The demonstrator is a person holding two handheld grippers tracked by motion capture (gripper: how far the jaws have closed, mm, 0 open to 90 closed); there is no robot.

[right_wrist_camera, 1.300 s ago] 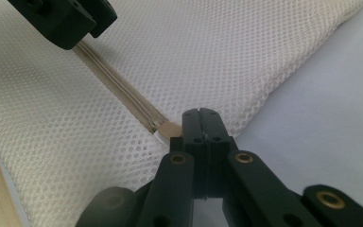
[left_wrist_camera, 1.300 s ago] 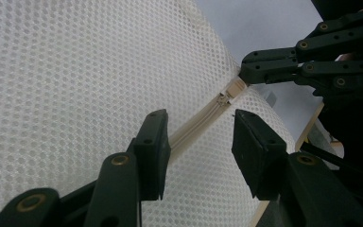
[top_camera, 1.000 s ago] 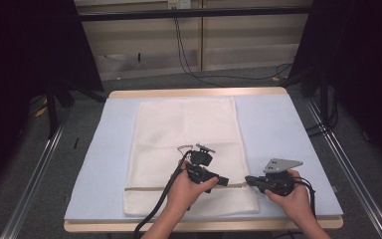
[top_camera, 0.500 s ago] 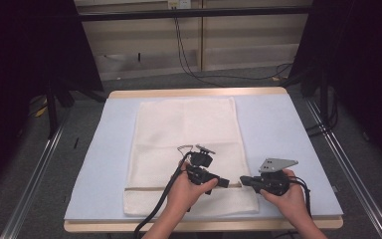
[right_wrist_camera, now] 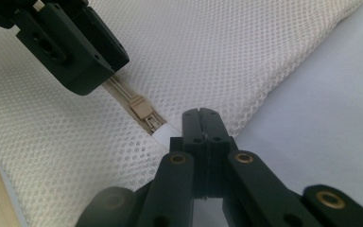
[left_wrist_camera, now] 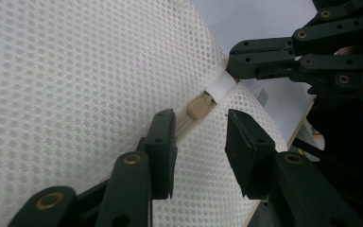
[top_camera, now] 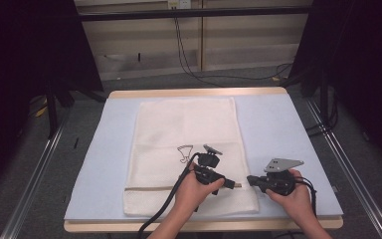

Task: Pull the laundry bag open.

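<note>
A white mesh bag (top_camera: 184, 134) lies flat on the mat, its zipper running near the front edge. My left gripper (top_camera: 235, 185) (left_wrist_camera: 199, 118) is open over the zipper track, and the tan zipper pull (left_wrist_camera: 196, 108) (right_wrist_camera: 141, 108) sits just past its tips. Its jaws have just been closing, with only the track and mesh between them. My right gripper (top_camera: 251, 180) (right_wrist_camera: 201, 113) faces it from the bag's right edge. It is shut on the white tab (left_wrist_camera: 222, 85) (right_wrist_camera: 165, 135) at the zipper's end.
The bag rests on a light blue mat (top_camera: 288, 139) over a wooden table (top_camera: 199, 92). A small black drawing (top_camera: 184, 152) marks the bag's middle. The left gripper's cable (top_camera: 164, 209) trails off the front edge. Metal rails (top_camera: 348, 164) flank the table.
</note>
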